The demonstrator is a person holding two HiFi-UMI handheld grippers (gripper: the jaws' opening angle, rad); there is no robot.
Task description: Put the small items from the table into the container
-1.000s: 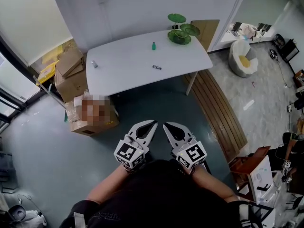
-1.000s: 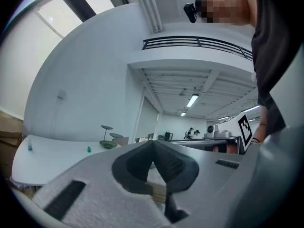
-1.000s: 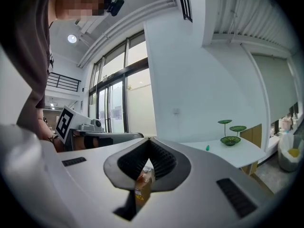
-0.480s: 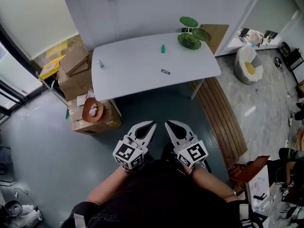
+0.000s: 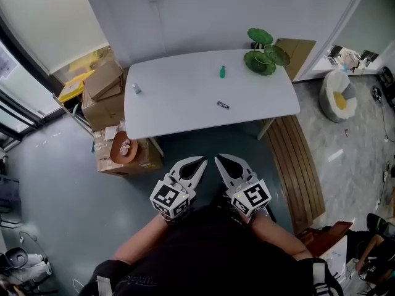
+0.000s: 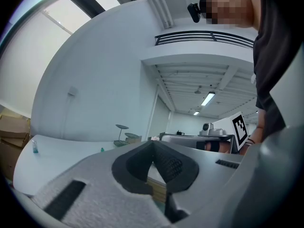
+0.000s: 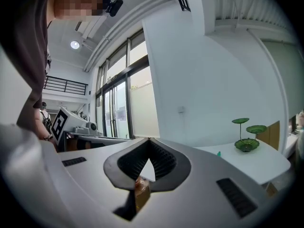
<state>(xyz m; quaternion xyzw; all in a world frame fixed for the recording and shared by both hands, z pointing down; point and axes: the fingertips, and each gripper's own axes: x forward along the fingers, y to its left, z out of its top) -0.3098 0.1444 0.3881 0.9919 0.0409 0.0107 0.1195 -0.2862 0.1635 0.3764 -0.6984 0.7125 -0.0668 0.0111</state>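
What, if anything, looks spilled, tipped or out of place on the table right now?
Nothing stands out. The green bottle and the small clear bottle appear upright on the white table, the dark flat item lies apart from them, and the green tiered container sits intact at the far right corner. No spill shows.

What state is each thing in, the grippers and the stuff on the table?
Left gripper: shut, empty.
Right gripper: shut, empty.
Green bottle: upright on the table.
Clear bottle: upright, table's left edge.
Dark item: lying flat.
Green stand: upright, far right corner.
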